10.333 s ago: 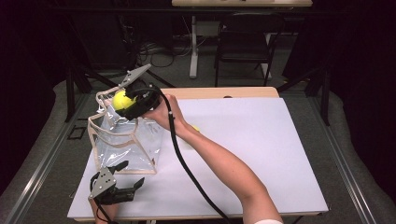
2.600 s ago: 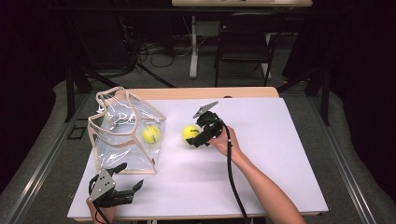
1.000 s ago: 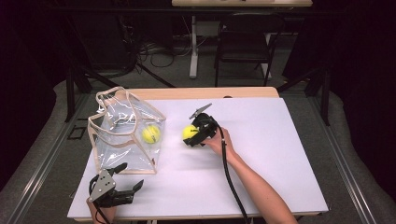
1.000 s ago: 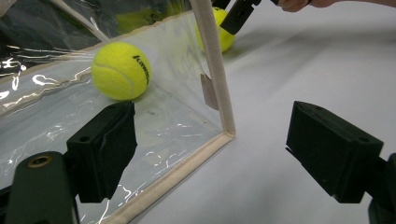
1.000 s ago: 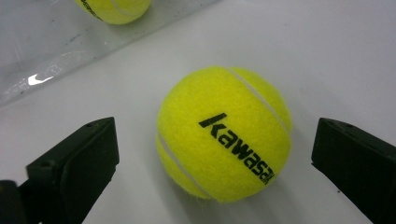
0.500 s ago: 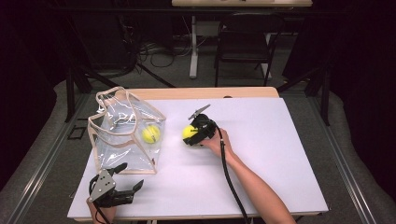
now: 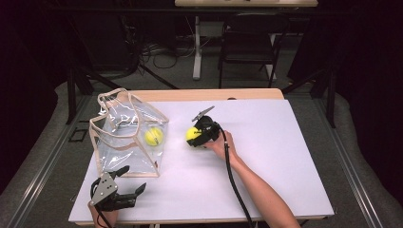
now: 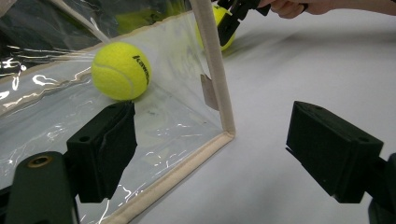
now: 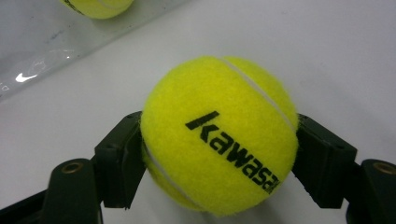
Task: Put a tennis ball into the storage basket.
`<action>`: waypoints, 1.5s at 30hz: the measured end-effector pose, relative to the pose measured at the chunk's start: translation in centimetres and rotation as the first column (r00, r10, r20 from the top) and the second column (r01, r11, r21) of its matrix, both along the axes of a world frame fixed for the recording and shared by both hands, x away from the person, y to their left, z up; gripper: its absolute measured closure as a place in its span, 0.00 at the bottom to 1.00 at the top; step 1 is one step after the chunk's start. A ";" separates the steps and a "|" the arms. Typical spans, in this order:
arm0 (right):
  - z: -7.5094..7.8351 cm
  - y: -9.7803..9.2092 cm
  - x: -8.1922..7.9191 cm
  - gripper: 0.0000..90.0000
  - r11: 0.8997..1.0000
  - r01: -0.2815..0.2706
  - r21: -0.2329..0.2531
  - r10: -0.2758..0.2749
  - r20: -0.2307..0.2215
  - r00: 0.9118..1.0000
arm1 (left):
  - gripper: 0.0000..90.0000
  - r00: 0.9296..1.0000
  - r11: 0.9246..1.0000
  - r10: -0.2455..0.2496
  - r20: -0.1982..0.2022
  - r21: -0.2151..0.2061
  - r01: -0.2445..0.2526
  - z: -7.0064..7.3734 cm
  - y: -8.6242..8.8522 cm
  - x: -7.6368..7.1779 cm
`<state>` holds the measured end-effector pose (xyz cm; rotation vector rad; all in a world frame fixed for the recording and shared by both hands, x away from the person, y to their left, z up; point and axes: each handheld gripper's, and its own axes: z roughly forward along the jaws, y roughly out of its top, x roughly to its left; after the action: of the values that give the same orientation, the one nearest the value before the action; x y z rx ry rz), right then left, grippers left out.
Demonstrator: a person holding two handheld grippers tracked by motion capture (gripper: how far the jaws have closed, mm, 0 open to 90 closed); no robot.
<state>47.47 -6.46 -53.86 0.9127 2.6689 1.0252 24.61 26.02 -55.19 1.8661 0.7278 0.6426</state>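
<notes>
We've got the right gripper (image 7: 196, 136) clamped on a tennis ball (image 9: 219, 135) mid-frame, probably just off the table; left gripper (image 7: 124, 191), lower left, gapes wide, holding nothing.

You dropped the first ball (image 7: 153, 136) in the clear bag (image 7: 124, 137), pulled your right gripper (image 7: 196, 135) out toward 3 o'clock, and now it's clamped on a second tennis ball (image 7: 192, 134) beside the bag.

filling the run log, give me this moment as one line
right gripper: shut on ball | left gripper: open, idle | bag: holds second ball
</notes>
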 end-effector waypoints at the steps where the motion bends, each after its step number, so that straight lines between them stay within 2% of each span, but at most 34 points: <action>1: 0.1 -0.1 0.0 0.28 1.000 0.002 -0.001 -0.002 0.002 1.000 | 0.18 1.000 1.000 0.000 0.000 0.000 0.000 0.0 0.0 0.0; 16: 1.6 -0.7 -0.7 0.29 1.000 -0.009 -0.020 0.010 0.022 1.000 | 0.18 1.000 1.000 0.000 0.000 -0.005 0.000 0.0 -0.1 0.1; 25: 3.0 -1.1 -0.8 0.29 1.000 -0.009 -0.005 0.009 0.040 0.999 | 0.18 1.000 1.000 0.003 0.002 -0.006 -0.003 0.0 0.0 0.0; 45: 5.4 -1.1 -1.4 0.29 0.999 -0.040 -0.008 0.041 0.058 0.997 | 0.18 1.000 1.000 0.004 0.002 -0.005 -0.004 0.0 0.0 0.0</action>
<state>46.08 -7.56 -48.46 0.8178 2.6519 1.0337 24.63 26.03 -55.14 1.8595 0.7312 0.6450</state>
